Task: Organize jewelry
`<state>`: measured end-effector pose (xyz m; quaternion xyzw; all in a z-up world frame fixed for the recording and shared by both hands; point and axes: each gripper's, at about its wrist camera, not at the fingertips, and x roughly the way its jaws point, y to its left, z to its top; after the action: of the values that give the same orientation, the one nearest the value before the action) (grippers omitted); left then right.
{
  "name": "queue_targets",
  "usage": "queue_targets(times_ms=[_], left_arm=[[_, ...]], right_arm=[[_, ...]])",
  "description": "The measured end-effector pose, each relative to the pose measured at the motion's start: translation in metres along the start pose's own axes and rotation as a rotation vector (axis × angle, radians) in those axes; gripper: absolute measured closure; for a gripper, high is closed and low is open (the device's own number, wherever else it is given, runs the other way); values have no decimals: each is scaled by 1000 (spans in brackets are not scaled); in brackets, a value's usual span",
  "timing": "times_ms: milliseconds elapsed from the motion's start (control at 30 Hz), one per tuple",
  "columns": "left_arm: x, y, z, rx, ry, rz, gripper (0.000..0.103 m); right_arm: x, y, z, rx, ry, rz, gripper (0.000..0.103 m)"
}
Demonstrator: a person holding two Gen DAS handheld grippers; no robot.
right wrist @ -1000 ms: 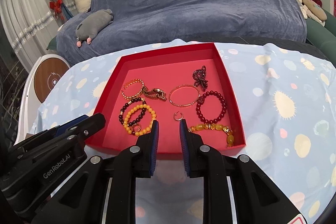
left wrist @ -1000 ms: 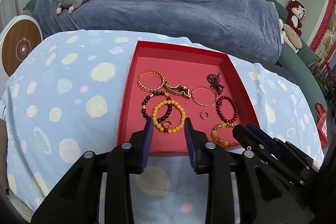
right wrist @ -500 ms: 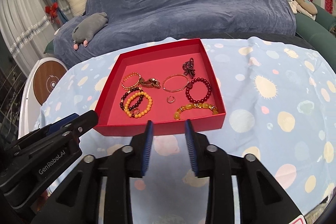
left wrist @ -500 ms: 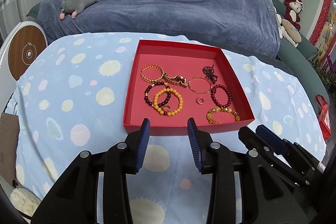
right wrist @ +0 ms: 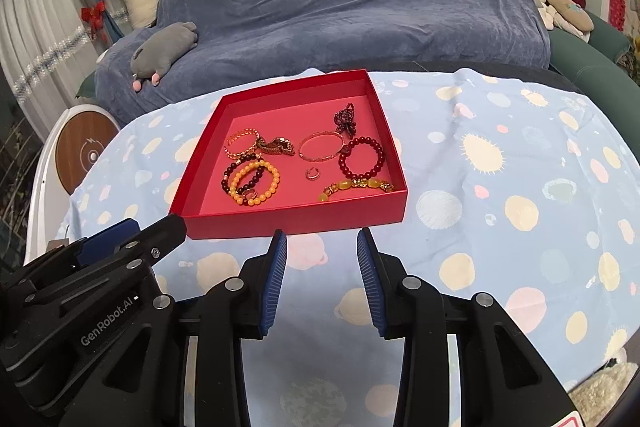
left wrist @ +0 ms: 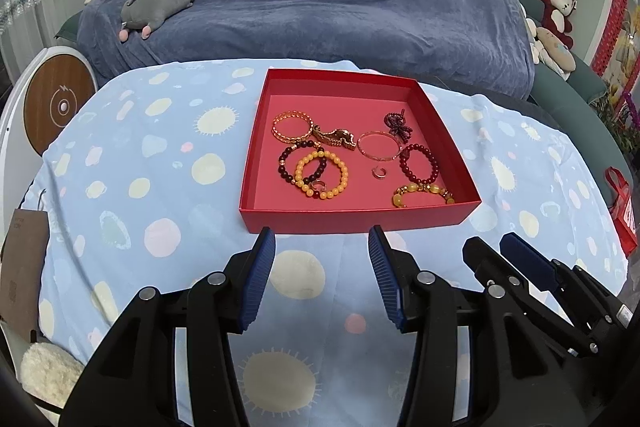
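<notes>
Both the left gripper [left wrist: 322, 241] and right gripper [right wrist: 322, 243] hover spread and empty before the red tray [left wrist: 360, 217], where bracelets [left wrist: 320, 174] lie, apparently overlapping; a pinch at one bracelet risks dragging its neighbour along.
</notes>
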<state>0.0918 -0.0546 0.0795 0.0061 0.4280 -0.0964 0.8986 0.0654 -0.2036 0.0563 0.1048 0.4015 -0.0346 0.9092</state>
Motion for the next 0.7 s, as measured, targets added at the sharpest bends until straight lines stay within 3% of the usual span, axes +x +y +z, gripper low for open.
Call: queue_targets(times_ms=[200, 700], left_arm=[[-4, 2, -4, -10, 2, 11, 55], [-9, 5, -11, -6, 7, 46, 47]], right_arm=[[-6, 1, -2, -17, 1, -23, 58], [-11, 3, -7, -47, 21, -67, 49]])
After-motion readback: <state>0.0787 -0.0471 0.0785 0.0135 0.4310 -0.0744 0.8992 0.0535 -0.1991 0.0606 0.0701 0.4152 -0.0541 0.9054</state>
